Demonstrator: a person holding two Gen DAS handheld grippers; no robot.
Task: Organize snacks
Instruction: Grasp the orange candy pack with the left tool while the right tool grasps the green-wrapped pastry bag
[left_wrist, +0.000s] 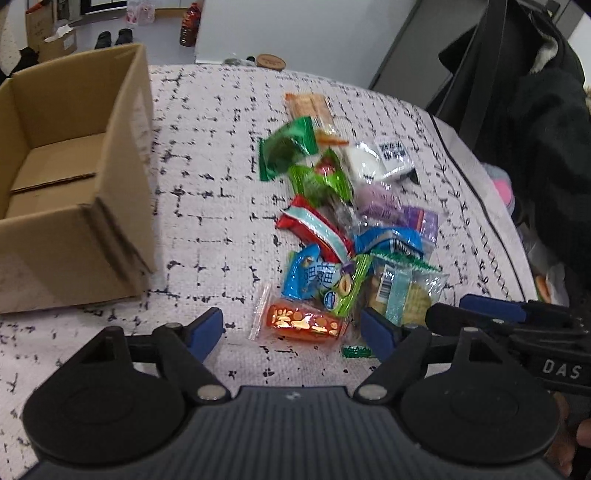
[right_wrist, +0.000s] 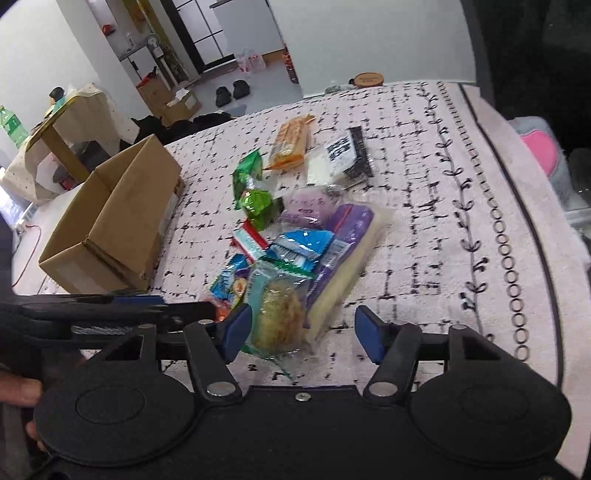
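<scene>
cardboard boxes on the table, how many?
1. The open cardboard box stands at the left of the patterned cloth, apart from the snack pile. More boxes sit on the floor behind, off the table.

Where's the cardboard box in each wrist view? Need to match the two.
Left wrist: cardboard box fills the left edge, open top, cut off by the frame, left of the snack pile.
Right wrist: cardboard box sits left of centre, whole, open top, also left of the snack pile.
Shared landmark: the round wooden disc at the far edge of the patterned cloth, also at top right of centre.
</scene>
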